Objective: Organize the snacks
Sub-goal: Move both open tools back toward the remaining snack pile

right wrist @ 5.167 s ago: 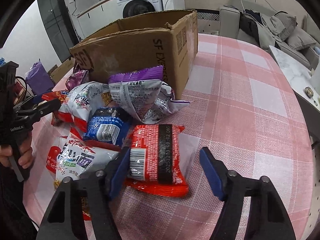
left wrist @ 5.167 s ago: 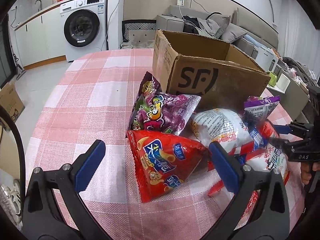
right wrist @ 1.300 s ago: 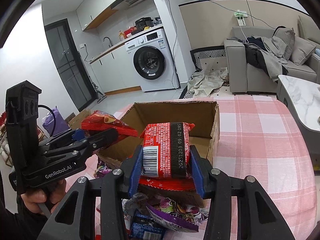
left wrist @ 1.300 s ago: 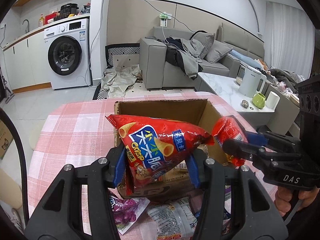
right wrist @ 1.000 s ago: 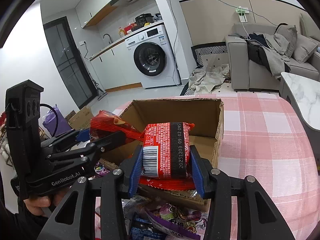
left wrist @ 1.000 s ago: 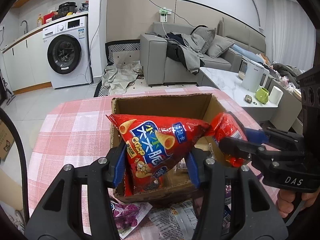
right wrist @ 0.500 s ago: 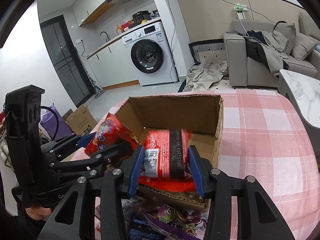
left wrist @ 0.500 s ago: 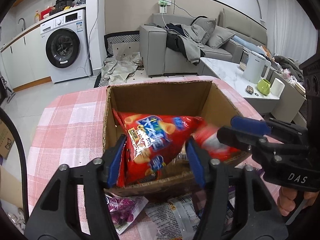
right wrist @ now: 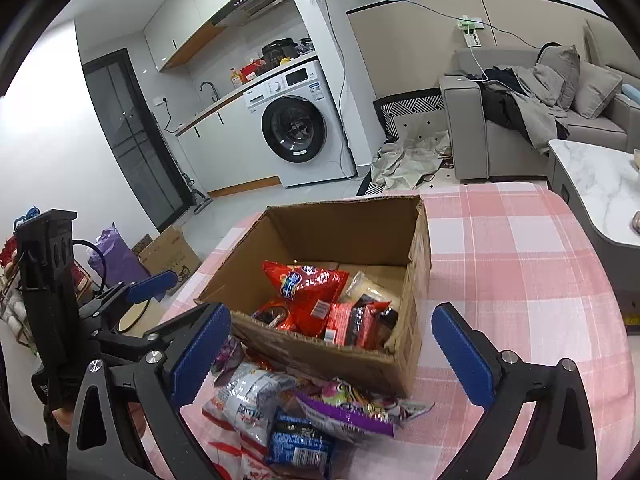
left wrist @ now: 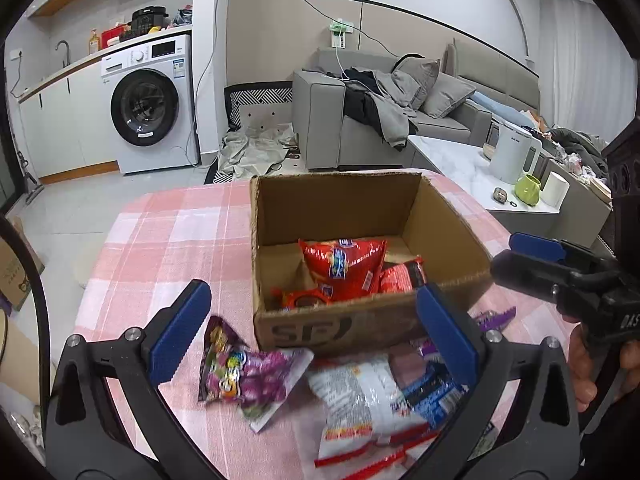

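The left gripper [left wrist: 312, 332] and right gripper [right wrist: 332, 354] are both opening wide with nothing between their jaws. The red chip bag [left wrist: 344, 266] and red noodle pack [right wrist: 352, 326] are lying inside the cardboard box [left wrist: 340, 326], near the table's middle.

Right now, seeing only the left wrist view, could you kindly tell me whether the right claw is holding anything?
Observer: No. The right claw is opening its jaws and nothing is between its pads.
Operator: Thank you. Is there anything in the box that I cannot make out?
Observer: Yes. A pale packet lies in the cardboard box, just beyond the red chip bag.
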`<move>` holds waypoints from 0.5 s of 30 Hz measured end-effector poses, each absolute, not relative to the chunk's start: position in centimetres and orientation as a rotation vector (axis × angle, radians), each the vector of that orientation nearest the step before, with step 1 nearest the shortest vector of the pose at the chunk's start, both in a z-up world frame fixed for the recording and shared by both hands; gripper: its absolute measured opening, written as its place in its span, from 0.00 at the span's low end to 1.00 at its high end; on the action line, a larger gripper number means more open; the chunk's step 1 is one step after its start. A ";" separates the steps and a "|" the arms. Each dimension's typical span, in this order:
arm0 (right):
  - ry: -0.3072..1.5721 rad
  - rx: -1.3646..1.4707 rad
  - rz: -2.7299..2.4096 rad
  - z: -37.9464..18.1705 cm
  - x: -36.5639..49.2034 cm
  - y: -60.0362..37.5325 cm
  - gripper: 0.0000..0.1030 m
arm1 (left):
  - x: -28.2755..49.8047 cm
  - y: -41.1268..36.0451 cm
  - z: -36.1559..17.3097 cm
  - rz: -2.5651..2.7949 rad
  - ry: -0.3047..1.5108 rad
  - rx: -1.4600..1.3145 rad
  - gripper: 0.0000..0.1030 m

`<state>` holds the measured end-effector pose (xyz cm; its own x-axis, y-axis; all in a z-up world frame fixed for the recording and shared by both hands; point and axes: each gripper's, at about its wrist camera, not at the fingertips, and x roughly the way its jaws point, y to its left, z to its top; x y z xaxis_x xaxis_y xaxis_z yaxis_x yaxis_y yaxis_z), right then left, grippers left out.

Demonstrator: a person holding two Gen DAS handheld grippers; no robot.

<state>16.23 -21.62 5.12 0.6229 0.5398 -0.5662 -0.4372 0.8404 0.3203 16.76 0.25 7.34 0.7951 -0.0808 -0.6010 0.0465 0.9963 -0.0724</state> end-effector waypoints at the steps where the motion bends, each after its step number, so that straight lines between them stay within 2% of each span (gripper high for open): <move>1: 0.700 0.152 0.555 5.0 15.8 -21.8 0.99 | 16.3 0.3 7.3 -0.071 0.650 -0.061 0.99; 15: 0.741 0.097 0.520 2.9 10.6 -23.0 0.99 | 9.1 1.7 4.9 -0.046 0.681 -0.085 0.99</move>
<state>10.57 -23.02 2.87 0.6174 0.4848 -0.6195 -0.4180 0.8693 0.2637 9.11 1.70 4.89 0.7763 -0.0703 -0.6264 0.0146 0.9955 -0.0936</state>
